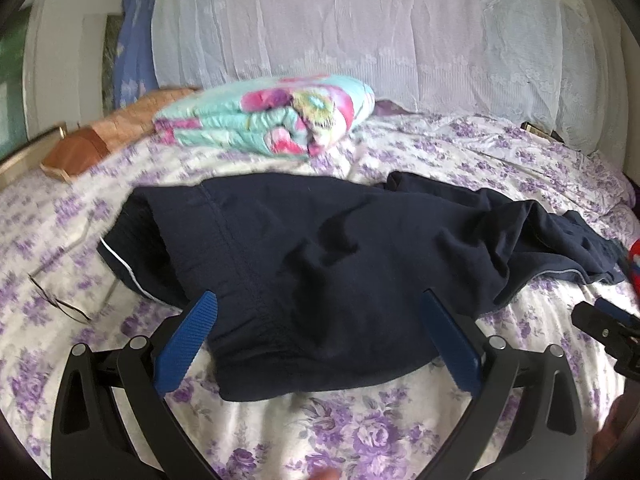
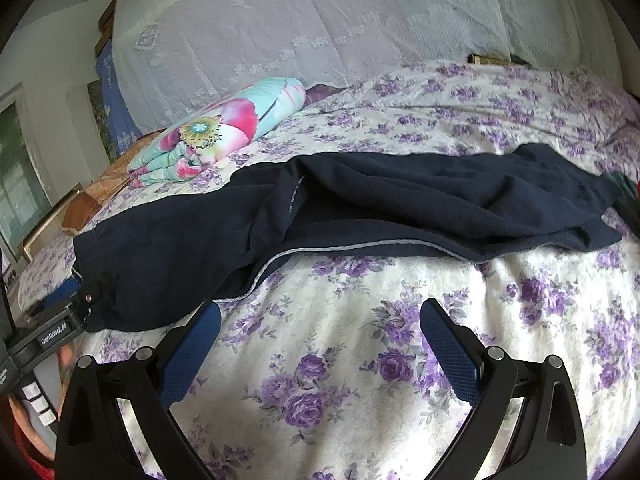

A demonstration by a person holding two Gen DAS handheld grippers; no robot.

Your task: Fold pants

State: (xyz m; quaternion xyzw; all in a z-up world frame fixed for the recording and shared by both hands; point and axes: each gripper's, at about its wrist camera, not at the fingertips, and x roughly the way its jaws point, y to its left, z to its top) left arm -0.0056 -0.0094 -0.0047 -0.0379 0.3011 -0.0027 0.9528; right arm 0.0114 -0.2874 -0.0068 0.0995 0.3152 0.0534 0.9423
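Navy fleece pants point(image 1: 320, 264) are spread across a bed sheet point(image 1: 352, 436) printed with purple flowers, the waistband end lying between and just ahead of the left gripper point(image 1: 320, 300), whose blue fingers point(image 1: 188, 340) are held wide apart with nothing clamped. The legs, edged with pale piping, are seen trailing off to that gripper's right. Ahead of the right gripper point(image 2: 320, 308), likewise held wide and empty over bare sheet, the pants point(image 2: 360, 208) lie crosswise. A folded floral quilt point(image 1: 272, 116) is seen beyond, and eyeglasses point(image 1: 60, 296) rest left of the left gripper.
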